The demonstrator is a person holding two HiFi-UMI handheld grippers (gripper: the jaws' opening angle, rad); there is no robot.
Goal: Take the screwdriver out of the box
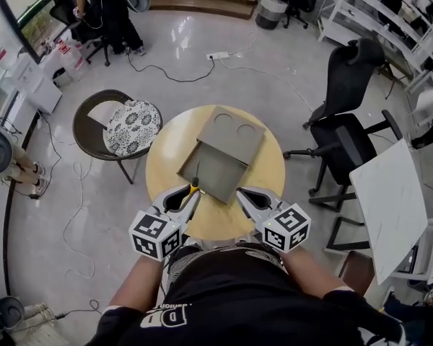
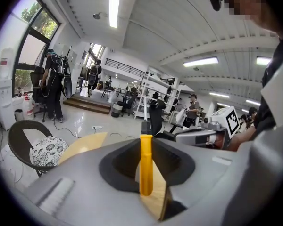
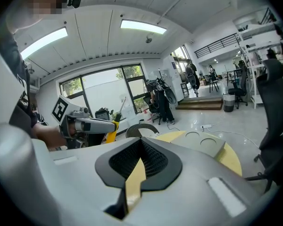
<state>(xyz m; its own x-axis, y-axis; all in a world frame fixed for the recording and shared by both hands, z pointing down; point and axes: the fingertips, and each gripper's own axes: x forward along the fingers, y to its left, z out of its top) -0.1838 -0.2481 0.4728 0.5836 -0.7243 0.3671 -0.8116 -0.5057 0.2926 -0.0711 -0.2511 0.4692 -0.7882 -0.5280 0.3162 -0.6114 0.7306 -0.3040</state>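
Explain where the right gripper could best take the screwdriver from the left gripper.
Probably by the screwdriver's bare metal shaft, coming from the right gripper's own side: the left gripper's jaws clamp the yellow handle, and only the thin shaft sticks out free past them.

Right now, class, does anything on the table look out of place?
Only the screwdriver: the left gripper holds it aloft in its fingers, not lying in the open box. Nothing looks spilled or damaged.

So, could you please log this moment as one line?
left gripper: shut on screwdriver | right gripper: shut, empty | box: open on table
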